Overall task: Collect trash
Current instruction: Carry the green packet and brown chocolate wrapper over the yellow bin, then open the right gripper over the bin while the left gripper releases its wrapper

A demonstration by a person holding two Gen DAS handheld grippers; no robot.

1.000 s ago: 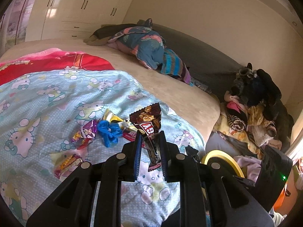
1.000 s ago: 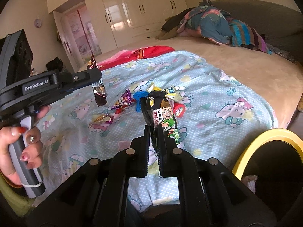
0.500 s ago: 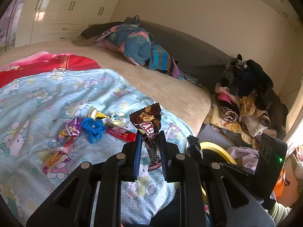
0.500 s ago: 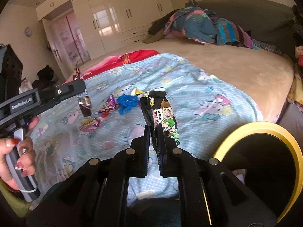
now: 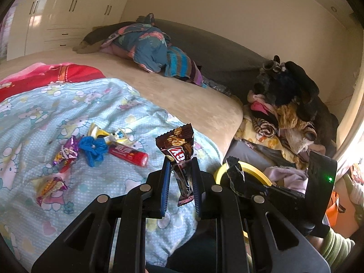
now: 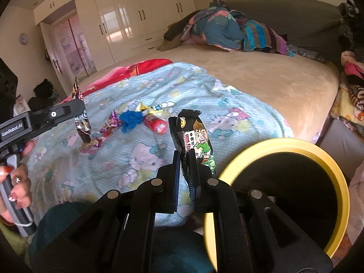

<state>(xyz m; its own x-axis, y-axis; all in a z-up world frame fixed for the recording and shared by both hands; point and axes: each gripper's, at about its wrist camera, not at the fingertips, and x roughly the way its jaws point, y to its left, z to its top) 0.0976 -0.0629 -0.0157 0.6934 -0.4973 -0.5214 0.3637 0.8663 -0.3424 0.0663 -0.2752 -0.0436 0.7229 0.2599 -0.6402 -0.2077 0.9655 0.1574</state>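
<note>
Now each gripper clamps a snack wrapper: left gripper brown wrapper, right gripper black wrapper.

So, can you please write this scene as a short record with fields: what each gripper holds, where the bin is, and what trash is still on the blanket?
left gripper: shut on brown snack wrapper
right gripper: shut on black cartoon-print snack packet
bin: black bin with yellow rim, beside the bed, near the right gripper
trash on light blue cartoon-cat blanket: red tube-shaped wrapper, crumpled blue wrapper, purple foil wrapper, yellow-white wrappers
</note>
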